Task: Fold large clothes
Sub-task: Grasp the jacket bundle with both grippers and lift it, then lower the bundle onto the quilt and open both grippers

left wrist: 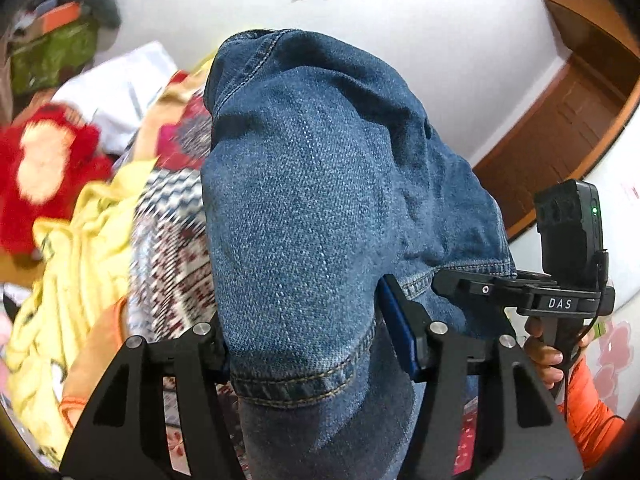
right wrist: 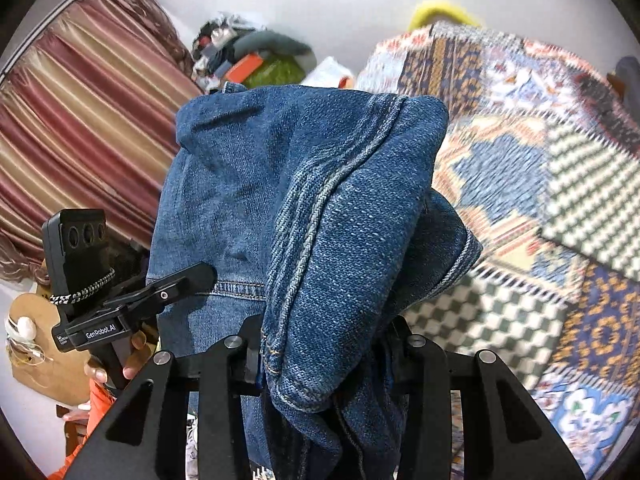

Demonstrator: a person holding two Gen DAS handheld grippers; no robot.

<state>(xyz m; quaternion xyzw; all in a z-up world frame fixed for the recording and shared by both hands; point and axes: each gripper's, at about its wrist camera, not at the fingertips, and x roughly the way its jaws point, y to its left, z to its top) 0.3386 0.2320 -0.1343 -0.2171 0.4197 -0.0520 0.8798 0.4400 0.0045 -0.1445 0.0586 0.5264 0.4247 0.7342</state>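
both grippers are clamped on the jeans [left wrist: 312,200]: the left gripper [left wrist: 316,356] pinches a hem, the right gripper [right wrist: 324,364] a bunched edge. the denim hangs lifted above the patterned bedspread [right wrist: 540,200], doubled over; laying it flat and finishing folds remain.

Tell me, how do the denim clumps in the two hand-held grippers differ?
The left gripper clamps jeans at a hem, the cloth bulging up in one smooth rounded hump. The right gripper clamps a more crumpled clump, with a thick stitched side seam running up over it and a hem edge sticking out to the right. Both grip the same blue denim garment, lifted off the patterned bedspread.
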